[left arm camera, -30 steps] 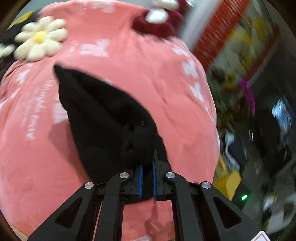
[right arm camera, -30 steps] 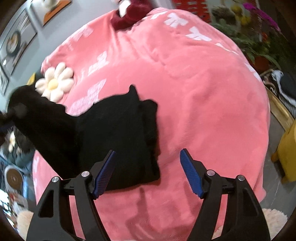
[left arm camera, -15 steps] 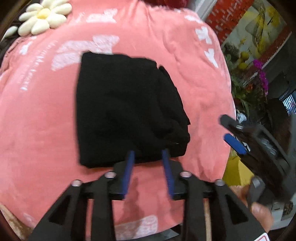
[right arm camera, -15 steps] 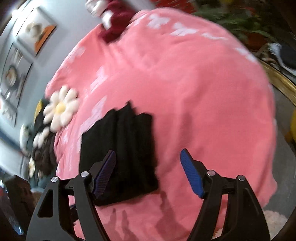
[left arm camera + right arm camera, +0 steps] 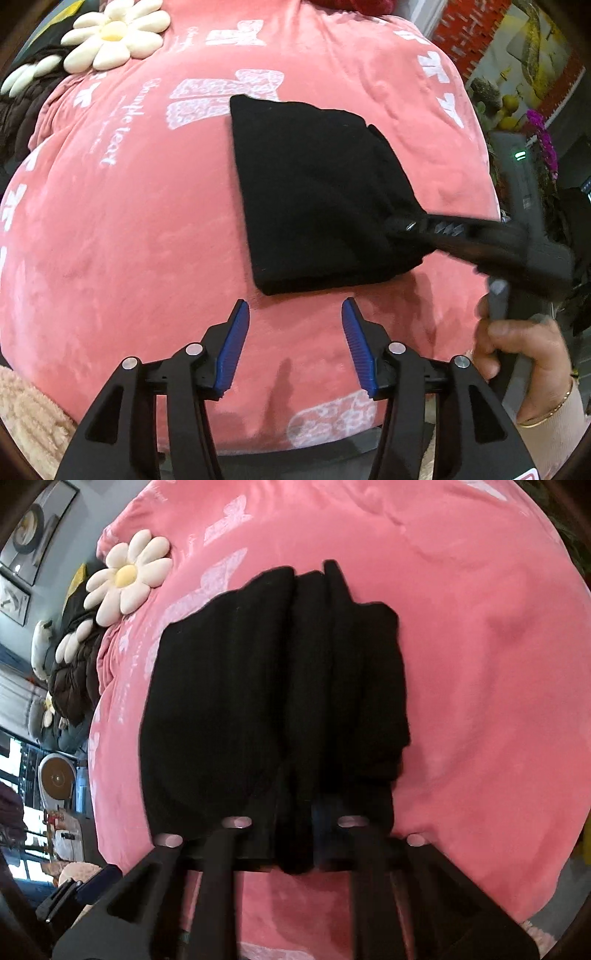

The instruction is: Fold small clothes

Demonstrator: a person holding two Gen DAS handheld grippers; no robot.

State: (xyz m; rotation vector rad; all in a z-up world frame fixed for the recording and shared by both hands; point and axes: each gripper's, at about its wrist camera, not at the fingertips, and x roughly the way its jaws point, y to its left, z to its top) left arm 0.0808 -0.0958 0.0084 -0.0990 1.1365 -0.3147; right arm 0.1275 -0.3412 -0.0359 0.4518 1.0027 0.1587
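Black knit fabric, a small folded garment (image 5: 314,192), lies flat on the pink plush blanket (image 5: 122,236) with white bow prints, right of centre in our left wrist view and just beyond our left claw (image 5: 293,341). That claw hangs above the blanket with its two blue-padded fingers (image 5: 232,345) spread wide, nothing between them, their tips just short of the garment's near edge. From the right, our right claw (image 5: 404,226) reaches in at the garment's right edge, where the cloth bunches around its tip; motion blur smears the tool. The person's bare right hand (image 5: 517,339) grips its handle, a thin gold bangle (image 5: 546,410) on the wrist. A cream daisy-shaped cushion (image 5: 114,33) sits at the far left of the blanket.

In our right wrist view, the same black folded garment (image 5: 273,701) fills the middle of the frame, its layers showing as long ridges running away from us. The right claw (image 5: 295,830) has its fingers drawn close together on the garment's near edge, a thick wad of black cloth pinched between them; the pads are largely buried in fabric and blurred. The pink blanket (image 5: 480,664) spreads around the garment on every side. The daisy cushion (image 5: 127,578) lies up left, beside a dark brown puffy jacket (image 5: 74,672) at the blanket's edge.
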